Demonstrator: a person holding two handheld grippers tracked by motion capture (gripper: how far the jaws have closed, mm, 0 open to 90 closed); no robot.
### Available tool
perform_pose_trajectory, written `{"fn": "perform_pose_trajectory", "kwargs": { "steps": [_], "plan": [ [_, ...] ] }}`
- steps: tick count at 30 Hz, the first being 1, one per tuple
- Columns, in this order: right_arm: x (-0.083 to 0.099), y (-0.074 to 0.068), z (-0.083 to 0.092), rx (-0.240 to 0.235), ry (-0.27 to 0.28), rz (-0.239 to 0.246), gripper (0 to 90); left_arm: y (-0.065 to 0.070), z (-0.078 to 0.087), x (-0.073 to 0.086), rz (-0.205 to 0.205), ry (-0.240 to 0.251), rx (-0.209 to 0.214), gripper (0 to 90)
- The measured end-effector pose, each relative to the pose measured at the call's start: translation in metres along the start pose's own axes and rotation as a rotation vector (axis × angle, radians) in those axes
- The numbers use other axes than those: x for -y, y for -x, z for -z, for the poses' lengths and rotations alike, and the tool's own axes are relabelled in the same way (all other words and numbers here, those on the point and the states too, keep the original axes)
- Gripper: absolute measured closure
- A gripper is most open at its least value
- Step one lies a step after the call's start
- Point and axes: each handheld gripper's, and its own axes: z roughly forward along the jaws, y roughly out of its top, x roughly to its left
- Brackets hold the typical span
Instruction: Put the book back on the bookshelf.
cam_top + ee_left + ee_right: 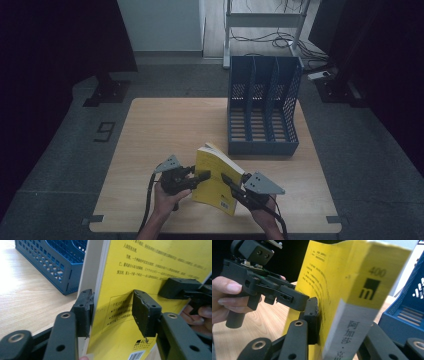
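Note:
A yellow paperback book (217, 180) stands tilted near the table's front edge, held between both grippers. My left gripper (204, 176) reaches in from the left. In the left gripper view its jaws (111, 307) straddle the book (150, 265), one pad on the white page edge and the other against the back cover. My right gripper (226, 179) comes from the right. In the right gripper view it (342, 325) is shut across the book (342, 277) by the spine, one pad flat on the cover and the other jaw behind the spine.
A blue three-slot file organizer (262, 107) stands on the wooden table (165, 135) at the back right, just beyond the book, its open slots facing me. The floor around is grey, with dark curtains on both sides.

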Motion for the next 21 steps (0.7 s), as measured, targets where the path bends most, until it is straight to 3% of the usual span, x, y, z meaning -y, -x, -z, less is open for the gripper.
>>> {"fn": "perform_pose_trajectory", "kwargs": {
  "steps": [3,6,10,14,21],
  "plan": [
    [-0.0021,-0.0040,0.0016,0.024,0.010,0.038,72.0,-0.0001,-0.0004,0.0000,-0.008,0.011,-0.015,48.0],
    [-0.0028,-0.0051,0.0028,0.033,0.017,0.048,72.7,-0.0012,0.0006,-0.0005,-0.008,0.015,-0.032,47.7],
    [-0.0029,-0.0048,0.0053,0.089,0.031,0.050,74.2,-0.0030,0.0003,-0.0009,-0.001,0.015,-0.033,47.6],
    [-0.0024,-0.0035,0.0068,0.070,0.035,0.048,74.0,-0.0035,-0.0053,0.0009,0.000,-0.008,-0.038,47.0],
    [-0.0051,-0.0079,0.0067,0.032,0.015,0.092,69.5,-0.0035,-0.0048,-0.0004,0.015,0.016,-0.055,45.3]
  ]
}}
